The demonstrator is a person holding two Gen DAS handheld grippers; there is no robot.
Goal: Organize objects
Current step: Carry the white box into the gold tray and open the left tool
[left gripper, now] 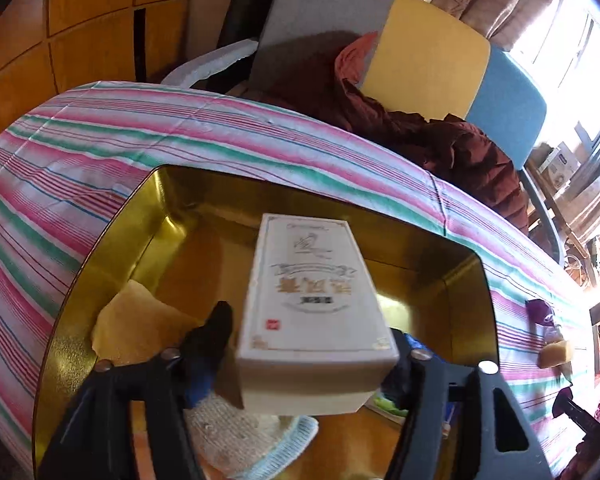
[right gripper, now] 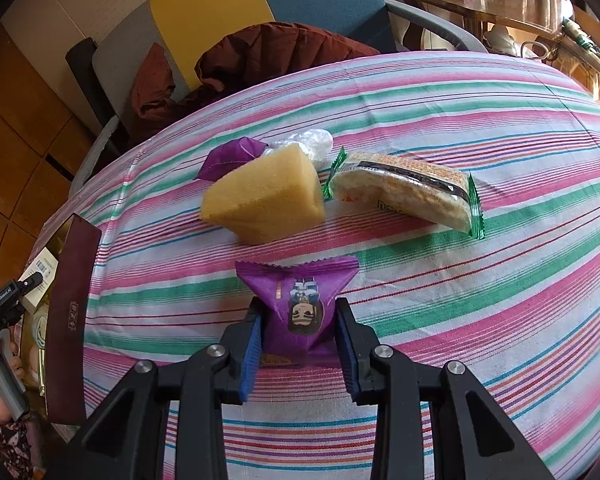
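Left gripper (left gripper: pixel 308 344) clamped on the white box (left gripper: pixel 314 292), hanging over the gold tin (left gripper: pixel 100 248). Right gripper (right gripper: pixel 298 338) with fingers (right gripper: pixel 252 344) snug against the purple snack packet (right gripper: pixel 298 300) on the striped desk (right gripper: pixel 500 280). Risky bits: box probably landing crooked on stuff already inside, slippery packet maybe squirting out if squeezed.

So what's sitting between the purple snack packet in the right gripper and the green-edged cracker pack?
In the right wrist view, only bare striped tablecloth separates the purple packet from the cracker pack; the yellow sponge lies left of that stretch.
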